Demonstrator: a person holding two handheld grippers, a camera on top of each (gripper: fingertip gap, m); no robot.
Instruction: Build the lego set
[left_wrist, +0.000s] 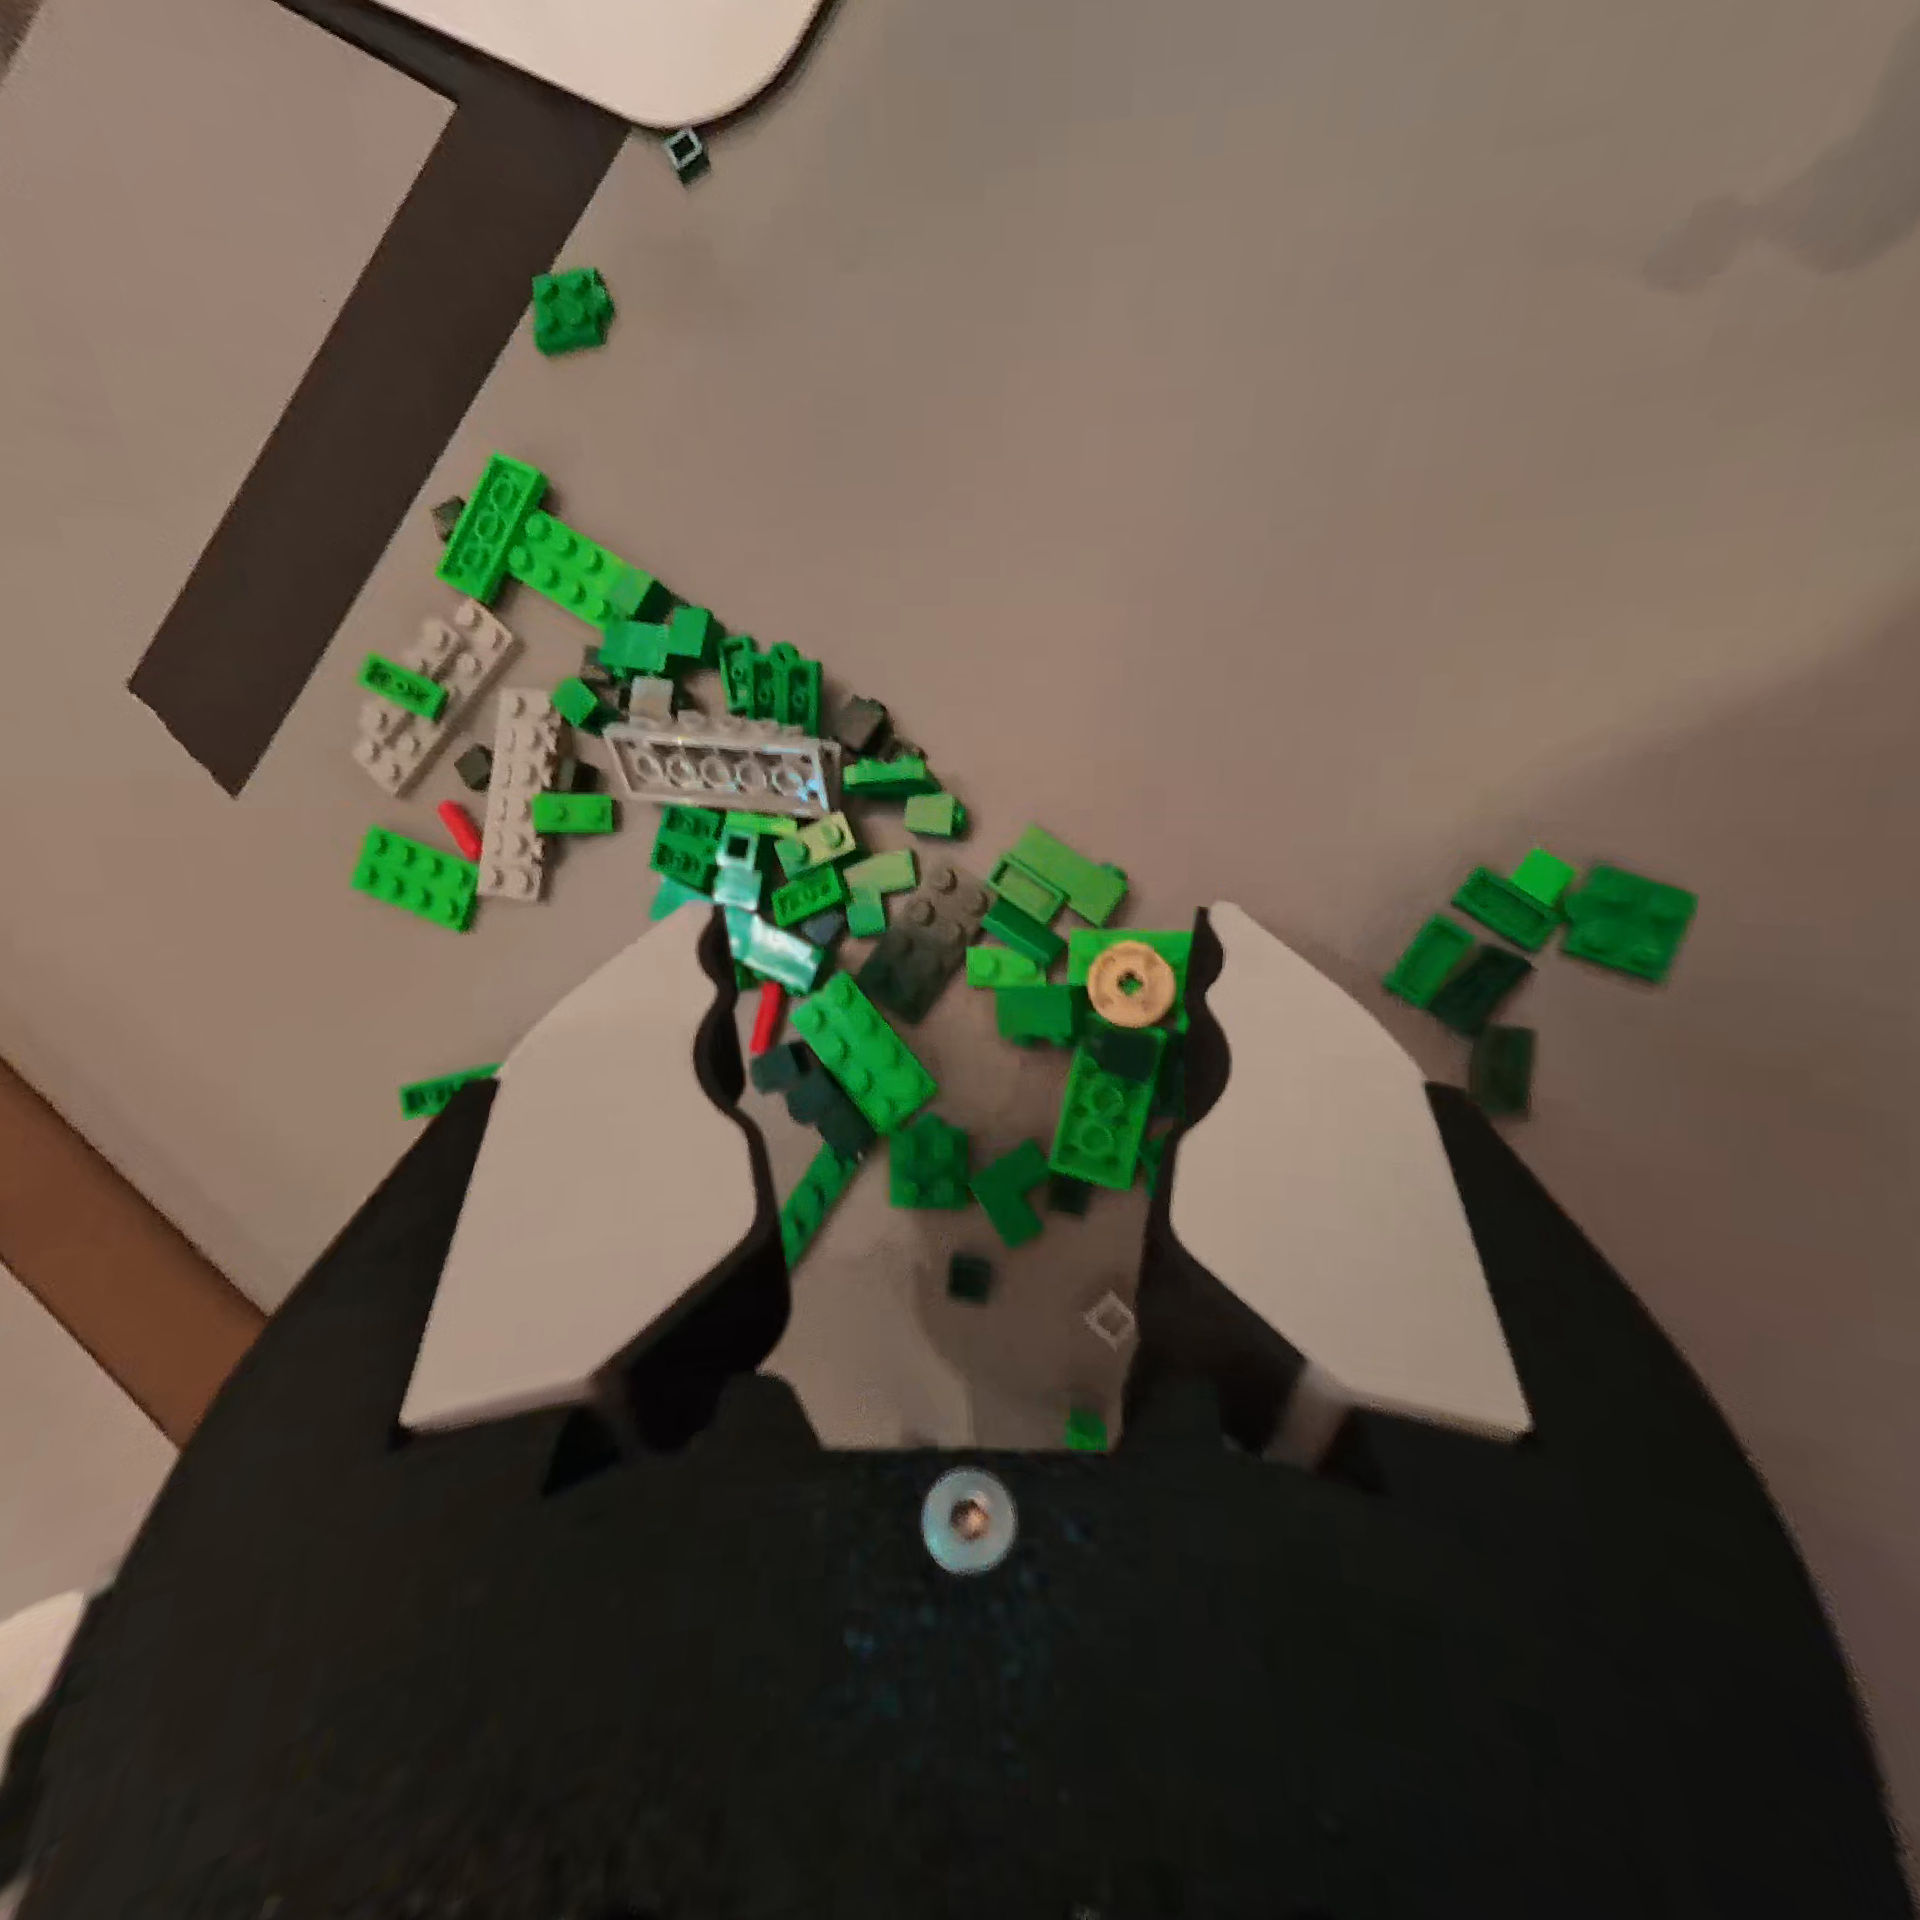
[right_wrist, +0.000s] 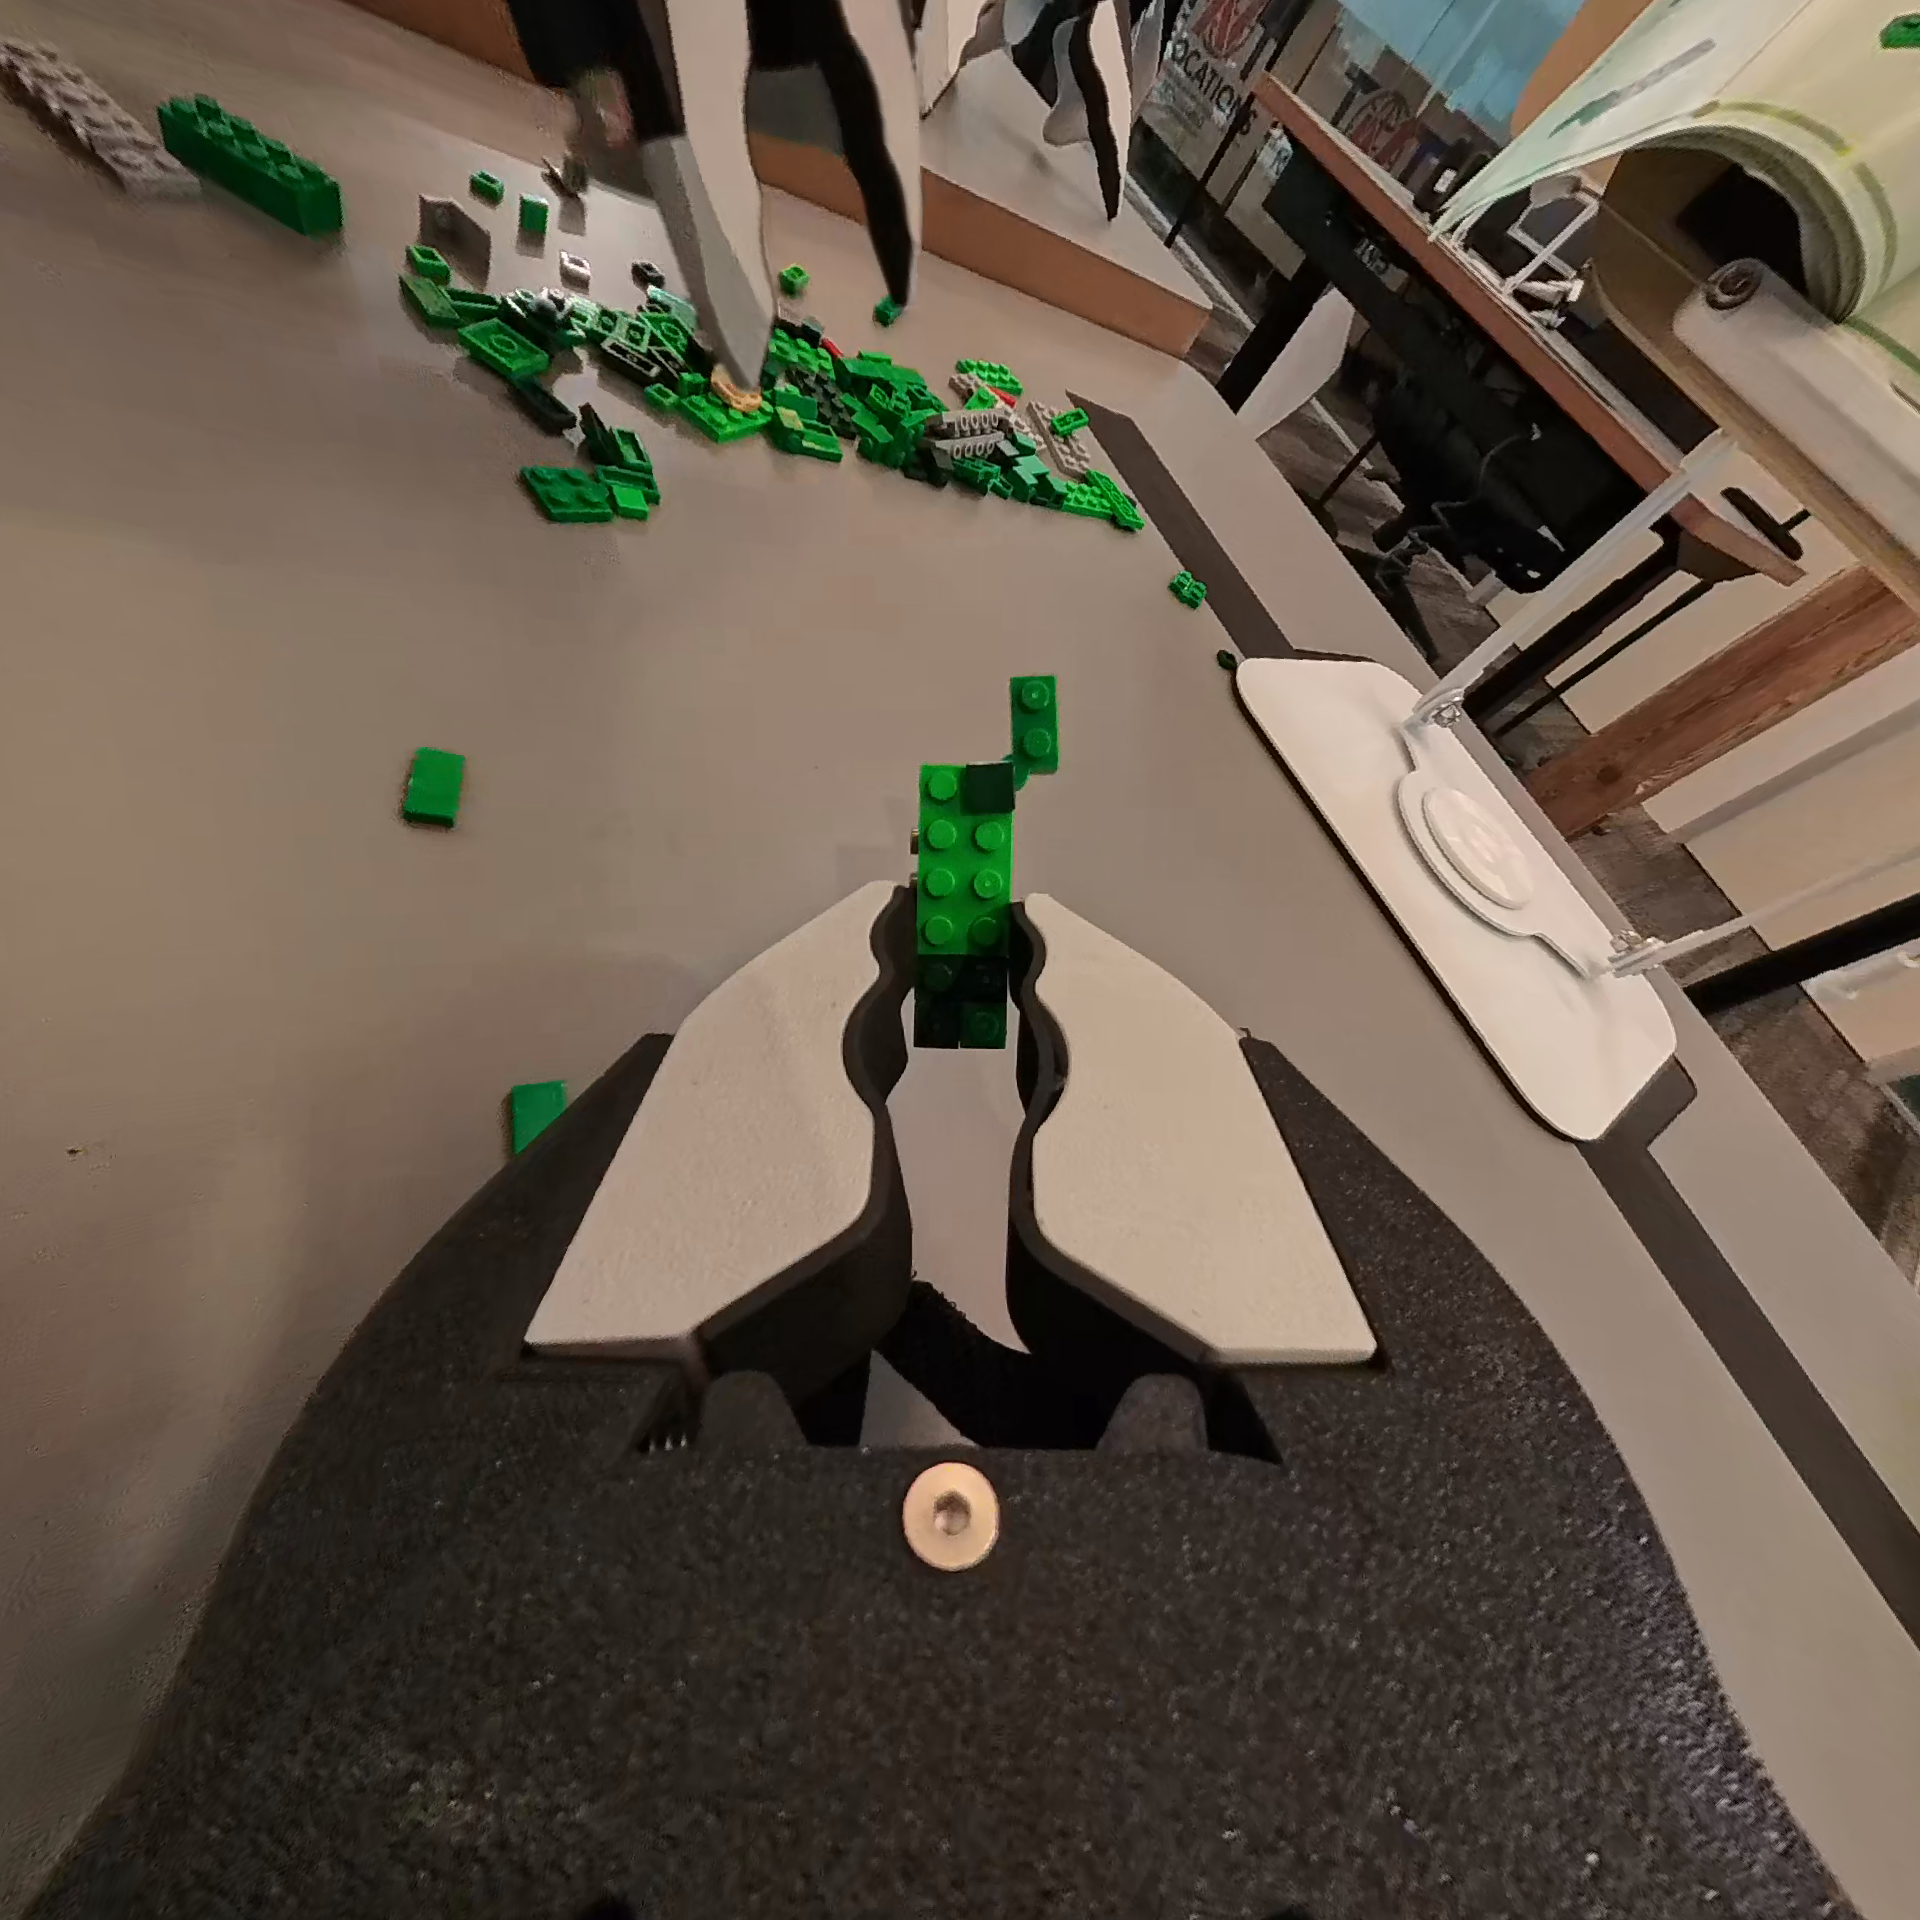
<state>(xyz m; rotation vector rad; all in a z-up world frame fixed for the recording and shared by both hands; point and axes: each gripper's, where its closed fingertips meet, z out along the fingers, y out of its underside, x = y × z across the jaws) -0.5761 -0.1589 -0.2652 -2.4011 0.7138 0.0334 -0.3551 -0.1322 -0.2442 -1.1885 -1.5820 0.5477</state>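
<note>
Across the whole of both views runs our grey table (right_wrist: 312, 935), and on it, in the middle of the left wrist view and the upper left of the right wrist view, lies the scattered pile of loose bricks (left_wrist: 790, 831), mostly green with a few grey plates. At the right edge of the right wrist view a white stand base (right_wrist: 1455, 883) rests on the table's dark strip. Low in the centre of that view our right gripper (right_wrist: 961, 914) has its fingers clamped on the partly built green assembly (right_wrist: 966, 873), held off the table with a small plate jutting from its upper end. Our left gripper (left_wrist: 956, 925) hangs over the pile with its fingers wide apart and nothing between them; just inside its right-hand finger in the frame lies a tan round piece (left_wrist: 1130, 983) on green bricks. We judge we are picking the next part. Next we would need to lower the left fingers around one chosen piece, close without dragging its neighbours, and carry it to the assembly.
</note>
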